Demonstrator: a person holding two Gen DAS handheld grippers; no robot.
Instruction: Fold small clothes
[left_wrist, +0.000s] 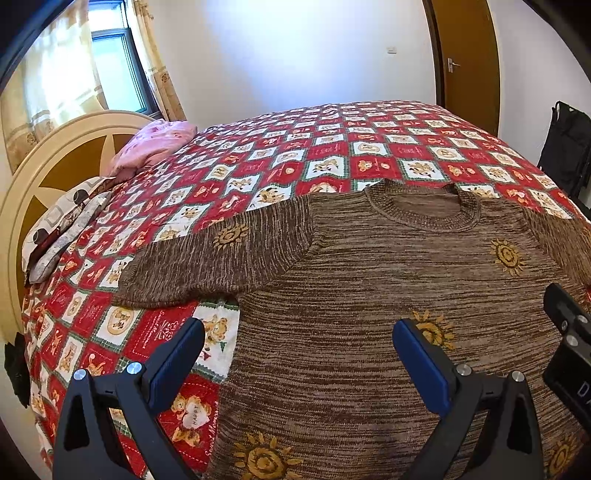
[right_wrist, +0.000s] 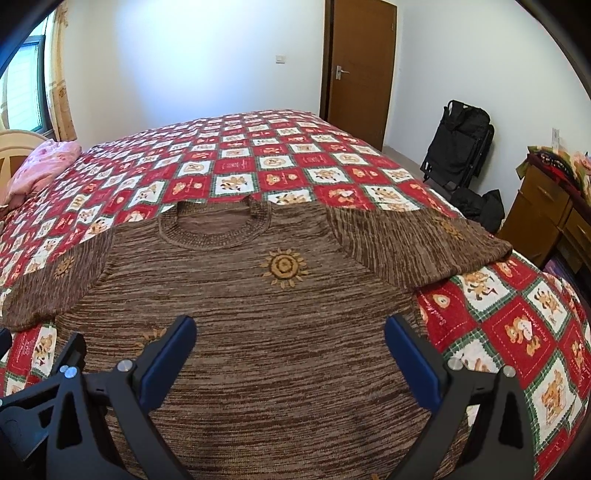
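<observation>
- Left wrist view: brown sweater (left_wrist: 351, 280) lies flat, unfolded, on the bed (left_wrist: 332, 147); left gripper (left_wrist: 297, 341) hovers, jaws wide apart, empty.
- Right wrist view: right gripper (right_wrist: 290, 338) likewise wide, empty. Folding not begun; next move likely calls for gripping a sleeve (right_wrist: 417, 240).

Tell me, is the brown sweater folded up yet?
Not yet. The brown knitted sweater with sun patterns lies spread flat on the bed, both sleeves stretched out sideways.
</observation>
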